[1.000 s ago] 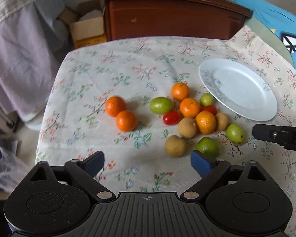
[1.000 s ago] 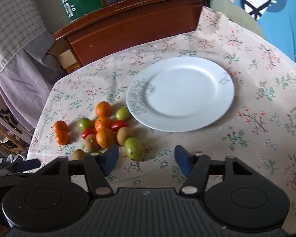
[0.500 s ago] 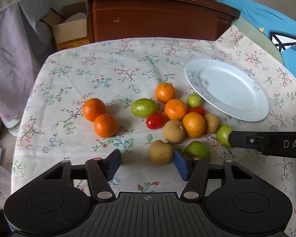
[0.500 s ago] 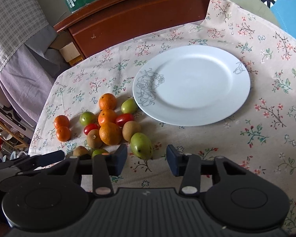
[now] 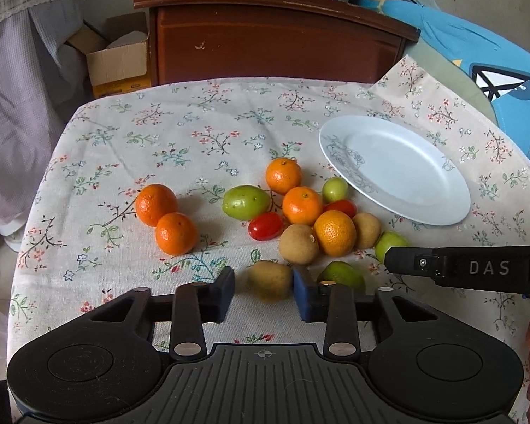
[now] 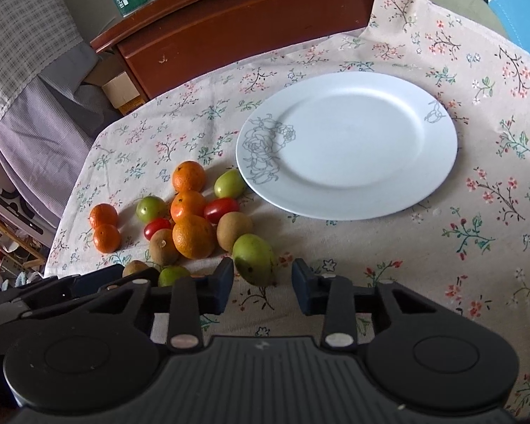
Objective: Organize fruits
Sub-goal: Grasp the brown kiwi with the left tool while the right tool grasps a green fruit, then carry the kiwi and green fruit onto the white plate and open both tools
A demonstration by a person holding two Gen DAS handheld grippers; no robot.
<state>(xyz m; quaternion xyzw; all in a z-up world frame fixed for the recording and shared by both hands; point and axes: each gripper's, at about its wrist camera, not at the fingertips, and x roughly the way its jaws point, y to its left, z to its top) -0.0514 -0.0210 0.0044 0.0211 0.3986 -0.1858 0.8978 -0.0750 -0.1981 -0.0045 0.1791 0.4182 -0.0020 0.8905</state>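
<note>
Worktop under floral cloth. White plate on its right side, bare. Left gripper jaws just been closing; brown kiwi sits between pads, right pad against it, left pad with slight gap, so firm contact not certain. Right gripper jaws also just been closing around green oval fruit; left pad touching, right pad apart, fruit resting on cloth. Remaining oranges, cherry tomatoes, green and brown fruits clustered just left of plate; two oranges apart, further left.
</note>
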